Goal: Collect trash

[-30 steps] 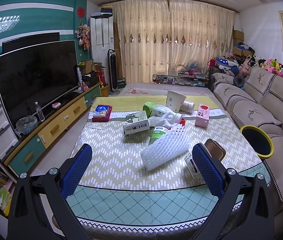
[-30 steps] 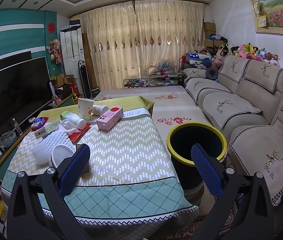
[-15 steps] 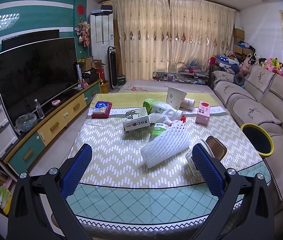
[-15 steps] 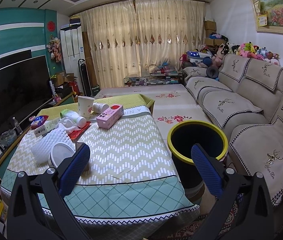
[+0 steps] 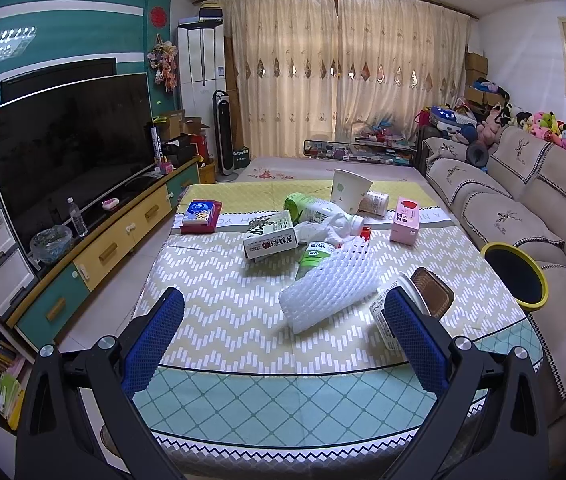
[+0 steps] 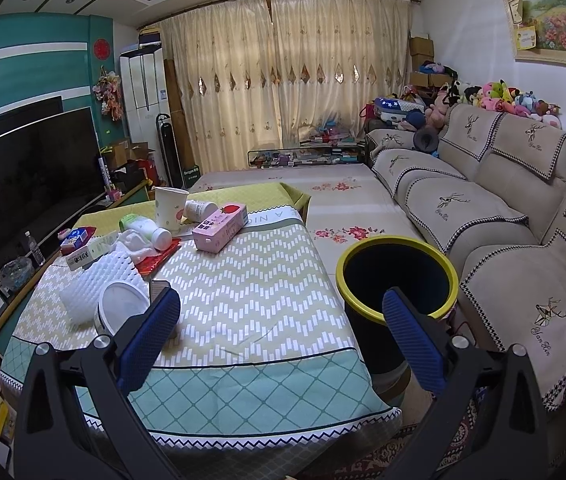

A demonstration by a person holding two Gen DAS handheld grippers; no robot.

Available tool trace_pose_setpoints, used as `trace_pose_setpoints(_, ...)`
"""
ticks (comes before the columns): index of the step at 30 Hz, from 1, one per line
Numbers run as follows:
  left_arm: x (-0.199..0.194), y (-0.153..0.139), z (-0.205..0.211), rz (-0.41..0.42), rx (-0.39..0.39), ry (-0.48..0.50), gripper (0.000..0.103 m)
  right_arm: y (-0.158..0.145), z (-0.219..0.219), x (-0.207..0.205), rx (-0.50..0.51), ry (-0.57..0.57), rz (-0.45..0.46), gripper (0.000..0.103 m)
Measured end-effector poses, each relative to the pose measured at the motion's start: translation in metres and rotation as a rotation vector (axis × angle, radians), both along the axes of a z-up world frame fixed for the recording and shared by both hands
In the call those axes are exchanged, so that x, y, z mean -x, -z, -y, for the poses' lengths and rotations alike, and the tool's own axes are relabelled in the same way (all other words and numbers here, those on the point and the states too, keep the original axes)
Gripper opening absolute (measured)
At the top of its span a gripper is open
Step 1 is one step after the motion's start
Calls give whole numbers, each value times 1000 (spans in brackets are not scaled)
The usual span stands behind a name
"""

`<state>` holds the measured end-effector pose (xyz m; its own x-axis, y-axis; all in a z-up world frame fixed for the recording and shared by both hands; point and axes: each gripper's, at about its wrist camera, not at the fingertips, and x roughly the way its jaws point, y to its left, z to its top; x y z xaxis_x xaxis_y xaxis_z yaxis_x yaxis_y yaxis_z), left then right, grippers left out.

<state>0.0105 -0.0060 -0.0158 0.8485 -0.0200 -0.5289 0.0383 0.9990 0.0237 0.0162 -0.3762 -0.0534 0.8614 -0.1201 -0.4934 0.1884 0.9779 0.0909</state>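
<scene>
1. Since the earlier frame both views have shifted a little; the trash on the table (image 5: 211, 300) has not moved.
2. The left gripper (image 5: 283, 344) is spread wide and empty, near the table edge.
3. The foam net (image 5: 331, 284) lies ahead of it, with a white tub (image 5: 387, 320) just to its right.
4. The right gripper (image 6: 281, 344) is also spread and empty.
5. The bin (image 6: 399, 276) stands right of the table.

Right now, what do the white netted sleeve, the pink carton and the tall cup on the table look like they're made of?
White netted sleeve: soft foam mesh, matte; its open lattice of puffy ribs suggests expanded foam packing net.
Pink carton: printed paperboard, slightly glossy, with sharp folded edges; likely a drink carton.
Tall cup: probably paper, matte white with a printed motif and a thin rim; a plastic lining cannot be told.
</scene>
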Motion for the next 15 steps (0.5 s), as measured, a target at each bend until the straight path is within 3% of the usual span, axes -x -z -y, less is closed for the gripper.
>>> trace_pose_setpoints(15, -1, 2, 1, -8, -3, 2, 99, 4, -1, -3, -1, -3, -8, 97)
